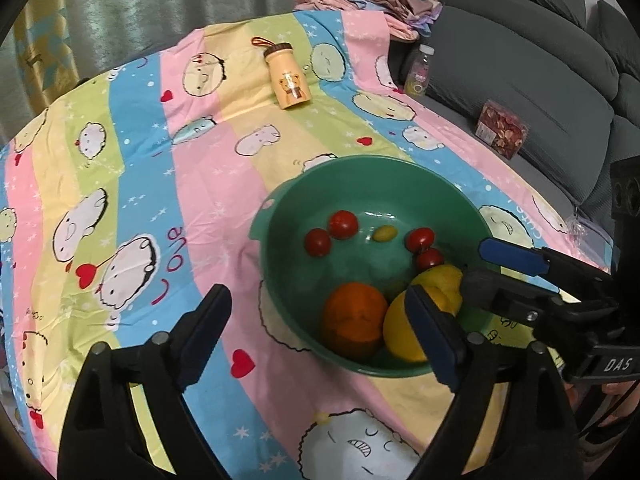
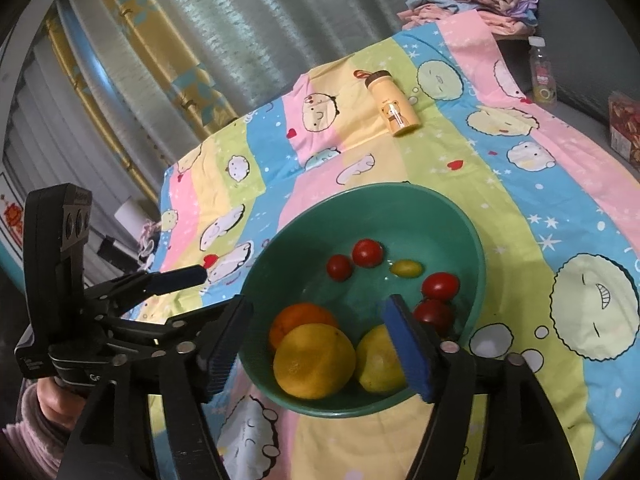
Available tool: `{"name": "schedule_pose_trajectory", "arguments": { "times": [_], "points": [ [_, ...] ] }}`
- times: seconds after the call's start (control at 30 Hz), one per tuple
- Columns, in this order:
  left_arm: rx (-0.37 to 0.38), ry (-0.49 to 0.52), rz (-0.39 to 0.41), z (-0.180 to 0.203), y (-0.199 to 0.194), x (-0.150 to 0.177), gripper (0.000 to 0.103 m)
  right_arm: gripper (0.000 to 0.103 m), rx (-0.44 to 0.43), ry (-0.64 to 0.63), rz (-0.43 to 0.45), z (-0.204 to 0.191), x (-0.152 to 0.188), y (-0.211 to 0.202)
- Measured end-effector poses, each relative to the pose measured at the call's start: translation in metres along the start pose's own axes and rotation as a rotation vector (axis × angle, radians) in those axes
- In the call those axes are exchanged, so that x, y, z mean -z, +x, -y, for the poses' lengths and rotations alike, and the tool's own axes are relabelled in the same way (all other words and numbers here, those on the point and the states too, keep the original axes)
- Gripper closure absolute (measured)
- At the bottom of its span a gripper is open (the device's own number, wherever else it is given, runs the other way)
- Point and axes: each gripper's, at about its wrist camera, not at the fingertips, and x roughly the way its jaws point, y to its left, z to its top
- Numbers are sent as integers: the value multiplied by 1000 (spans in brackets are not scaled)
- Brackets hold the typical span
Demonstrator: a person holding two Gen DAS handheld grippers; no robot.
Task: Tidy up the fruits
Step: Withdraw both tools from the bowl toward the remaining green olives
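Note:
A green bowl (image 1: pixel 280 220) (image 2: pixel 460 216) stands on the striped cartoon cloth. It holds an orange (image 1: pixel 352 320) (image 2: pixel 300 316), a large yellow citrus (image 1: pixel 400 336) (image 2: pixel 314 362), a lemon (image 1: pixel 440 280) (image 2: pixel 378 364), several red cherry tomatoes (image 1: pixel 343 224) (image 2: pixel 367 252) and a small yellow one (image 1: pixel 385 233) (image 2: pixel 406 268). My left gripper (image 1: pixel 316 296) hangs open over the bowl's near left rim, nothing between its fingers. My right gripper (image 2: pixel 316 306) (image 1: pixel 492 270) is open above the bowl's near side, over the citrus fruits and not touching them.
A cream bear-print flask (image 1: pixel 288 80) (image 2: pixel 394 110) lies on the far cloth. On the grey sofa (image 1: pixel 520 80) stand a clear plastic bottle (image 1: pixel 418 72) and a red box (image 1: pixel 502 130). Folded clothes (image 1: pixel 360 0) are piled behind. Curtains hang at the back left.

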Motion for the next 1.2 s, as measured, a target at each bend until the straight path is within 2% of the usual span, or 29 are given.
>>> {"name": "schedule_pose_trajectory", "arguments": {
  "times": [0.1, 0.17, 0.53, 0.6, 0.83, 1.2],
  "points": [
    [-23, -9, 14, -4, -7, 2, 3, 26, 8, 1, 4, -4, -1, -3],
    [-32, -17, 26, -8, -12, 4, 1, 26, 13, -1, 6, -7, -2, -4],
    [-65, -76, 66, -26, -38, 22, 1, 23, 39, -46, 1, -29, -1, -13],
    [-74, -84, 76, -29, -43, 25, 1, 20, 57, -59, 1, -34, 0, -14],
    [-103, -107, 103, -39, -58, 36, 1, 20, 114, -115, 4, -51, 1, -12],
    [-81, -169, 119, -56, -70, 51, 1, 20, 75, -200, -25, -84, 6, -5]
  ]
}}
